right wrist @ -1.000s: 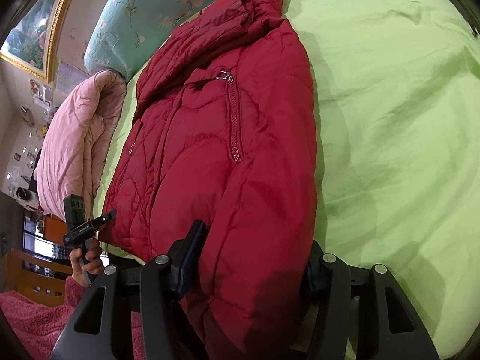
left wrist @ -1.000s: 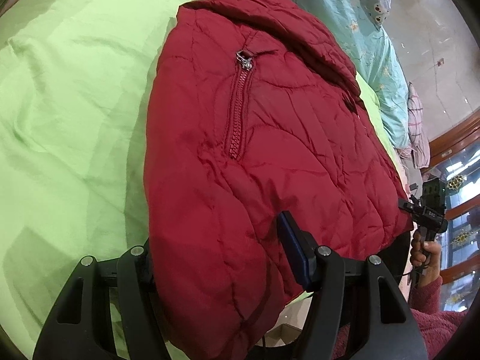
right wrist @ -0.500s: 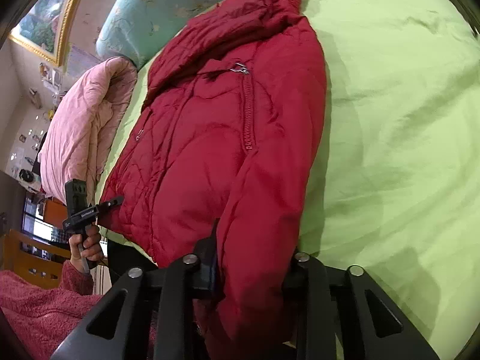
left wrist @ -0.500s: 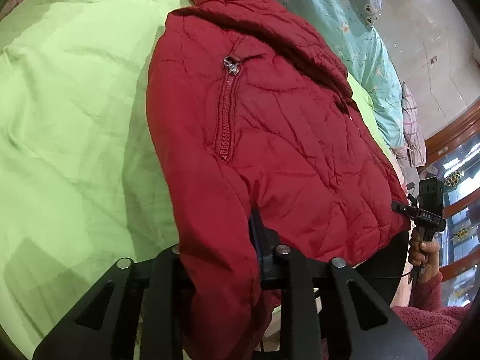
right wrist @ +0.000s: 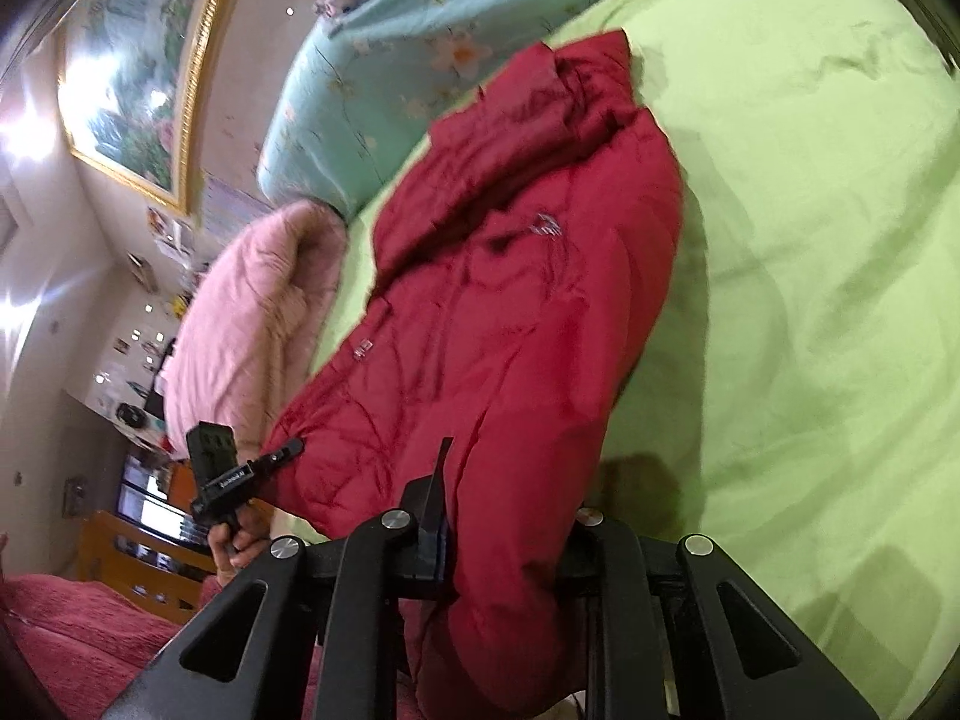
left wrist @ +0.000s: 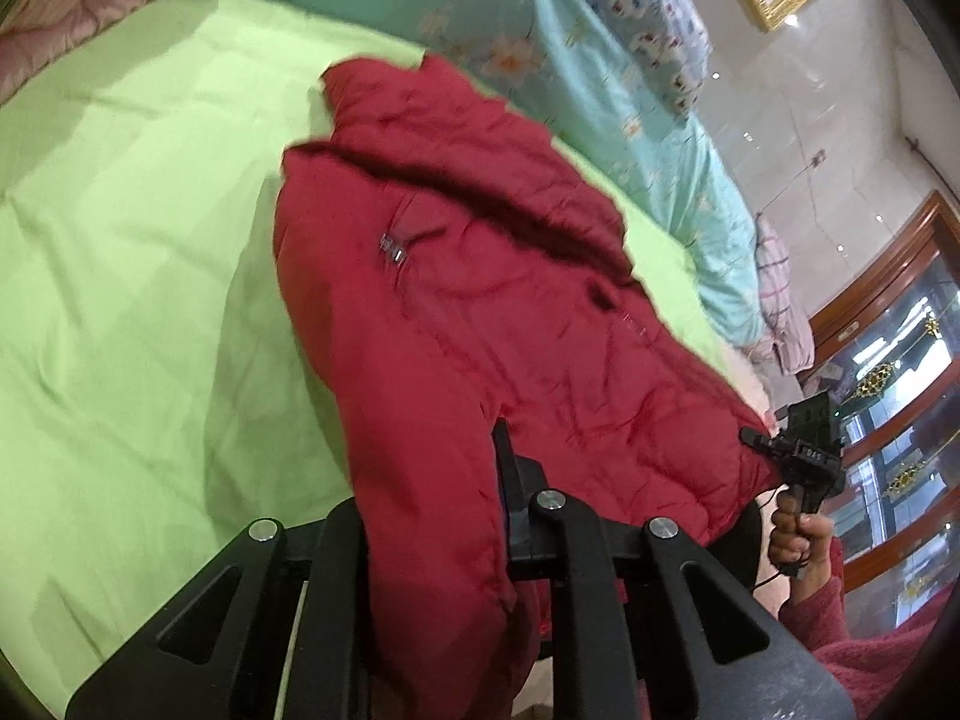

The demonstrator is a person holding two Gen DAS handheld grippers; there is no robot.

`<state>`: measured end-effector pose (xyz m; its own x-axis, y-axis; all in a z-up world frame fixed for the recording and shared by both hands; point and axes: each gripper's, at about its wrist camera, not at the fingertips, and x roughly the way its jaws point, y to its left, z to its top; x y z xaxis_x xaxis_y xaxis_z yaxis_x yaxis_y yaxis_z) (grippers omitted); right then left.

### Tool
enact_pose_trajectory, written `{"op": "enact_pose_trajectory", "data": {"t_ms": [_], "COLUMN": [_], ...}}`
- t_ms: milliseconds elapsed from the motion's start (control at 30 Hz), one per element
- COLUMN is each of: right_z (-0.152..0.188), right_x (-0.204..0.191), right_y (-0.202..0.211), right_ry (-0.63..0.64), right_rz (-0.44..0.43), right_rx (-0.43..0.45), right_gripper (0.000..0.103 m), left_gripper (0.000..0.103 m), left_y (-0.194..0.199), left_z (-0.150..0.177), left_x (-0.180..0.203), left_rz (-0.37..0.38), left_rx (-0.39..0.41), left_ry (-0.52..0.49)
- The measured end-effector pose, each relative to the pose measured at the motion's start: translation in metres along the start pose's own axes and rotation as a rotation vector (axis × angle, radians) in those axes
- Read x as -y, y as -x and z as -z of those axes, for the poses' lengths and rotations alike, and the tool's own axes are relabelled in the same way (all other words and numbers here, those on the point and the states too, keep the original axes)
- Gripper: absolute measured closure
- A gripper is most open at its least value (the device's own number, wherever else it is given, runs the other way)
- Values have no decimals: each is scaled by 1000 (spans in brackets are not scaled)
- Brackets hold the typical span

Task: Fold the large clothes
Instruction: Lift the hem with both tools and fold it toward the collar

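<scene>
Lime-green bedsheet (left wrist: 132,276) carries the red quilted puffer jacket (left wrist: 480,312), collar toward the turquoise floral duvet (left wrist: 540,30). Left gripper (left wrist: 432,516) and right gripper (right wrist: 510,516) each pinch the jacket's near hem — jaws closing on fabric. A second ago both stood wide around the hem; since then it's bunched and lifted. Gripper label text is unreadable.

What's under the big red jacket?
The red jacket lies on a light green bedsheet, which shows all around it. Whatever sits directly beneath the jacket is covered and cannot be seen.
</scene>
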<state>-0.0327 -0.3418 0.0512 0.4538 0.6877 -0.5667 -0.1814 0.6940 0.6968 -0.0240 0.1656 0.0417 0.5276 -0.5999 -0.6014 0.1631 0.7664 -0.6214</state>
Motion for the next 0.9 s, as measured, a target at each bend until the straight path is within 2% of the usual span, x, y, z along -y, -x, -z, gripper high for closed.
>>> {"op": "enact_pose_trajectory", "data": {"t_ms": [433,900], "right_z": [-58,-162], "right_x": [-30,-45], "right_y": [10,-12], "right_ry": [48,51], "right_rz": [-96,-40], "right_rx": [147,272], "right_gripper": [85,85], "left_gripper": [91,90], "left_y": [14,-9], "left_z": [-61,-150], "left_x": [19,23], "left_rz": [60,29], "left_rx": [164,243], "left_ry": [-20,-24]}}
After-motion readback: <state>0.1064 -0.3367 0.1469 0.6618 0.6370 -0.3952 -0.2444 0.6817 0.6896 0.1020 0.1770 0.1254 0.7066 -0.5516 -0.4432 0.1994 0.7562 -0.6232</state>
